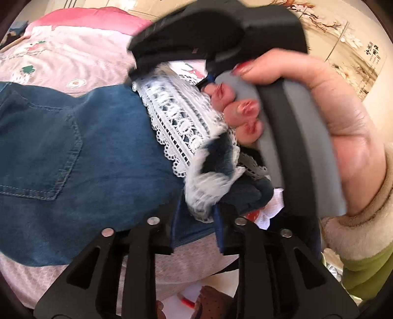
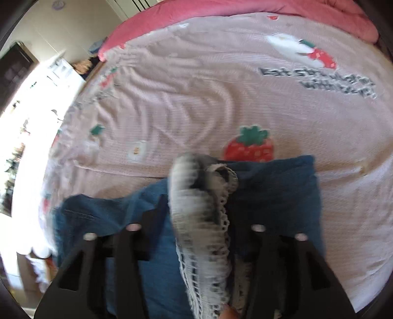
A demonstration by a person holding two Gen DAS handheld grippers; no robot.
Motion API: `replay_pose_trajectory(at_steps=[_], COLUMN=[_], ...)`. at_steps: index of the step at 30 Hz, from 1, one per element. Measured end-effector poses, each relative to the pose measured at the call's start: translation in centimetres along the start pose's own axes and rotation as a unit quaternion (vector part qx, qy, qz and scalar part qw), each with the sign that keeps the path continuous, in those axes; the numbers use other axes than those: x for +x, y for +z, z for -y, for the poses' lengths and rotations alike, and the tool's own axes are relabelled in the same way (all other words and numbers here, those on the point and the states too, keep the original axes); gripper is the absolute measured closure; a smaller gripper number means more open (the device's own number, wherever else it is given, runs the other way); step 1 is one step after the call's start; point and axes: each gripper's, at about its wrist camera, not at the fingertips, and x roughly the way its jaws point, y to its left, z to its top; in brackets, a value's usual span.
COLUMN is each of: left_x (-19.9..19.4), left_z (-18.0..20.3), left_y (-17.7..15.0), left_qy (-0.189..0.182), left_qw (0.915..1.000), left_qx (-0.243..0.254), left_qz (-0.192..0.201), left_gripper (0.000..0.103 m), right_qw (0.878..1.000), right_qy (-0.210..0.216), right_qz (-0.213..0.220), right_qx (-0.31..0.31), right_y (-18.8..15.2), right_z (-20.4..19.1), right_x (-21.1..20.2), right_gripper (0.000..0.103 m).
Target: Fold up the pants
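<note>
Blue denim pants [image 1: 73,152] with a white lace hem [image 1: 176,117] lie on the pink bedspread [image 1: 73,56]. My left gripper [image 1: 196,220] is shut on a bunched hem end of the pants. The right gripper's black body [image 1: 221,32] and the hand with red nails that holds it fill the upper right of the left wrist view, right over the lace. In the right wrist view my right gripper [image 2: 196,235] is shut on the lace hem [image 2: 199,216], which hangs blurred between its fingers above the pants [image 2: 275,186].
The bedspread [image 2: 196,86] has strawberry prints and dark lettering. A pink quilt [image 2: 221,14] lies along its far edge. Bright furniture [image 2: 49,81] stands beyond the bed's left side. A wall picture [image 1: 348,49] is at the right.
</note>
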Motion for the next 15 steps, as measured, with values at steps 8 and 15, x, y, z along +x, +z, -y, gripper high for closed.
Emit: replay_pose_trajectory(at_steps=[8,15], left_x=[-1.4,-3.1], left_z=[-0.4,-3.7], left_y=[-0.3,1.7], left_qy=[0.0,0.022], left_qw=[0.9999,0.9987], left_qx=[-0.016,-0.041], left_qz=[0.002,0.017], left_gripper=[0.062,0.05], right_qw=[0.995,0.989], right_qy=[0.069,0.063], right_qz=[0.026,0.029], right_qx=[-0.069,-0.132], right_y=[-0.3,-6.7], right_z=[0.2,2.7], right_x=[-6.0,-8.3], right_gripper=[0.031,0.03])
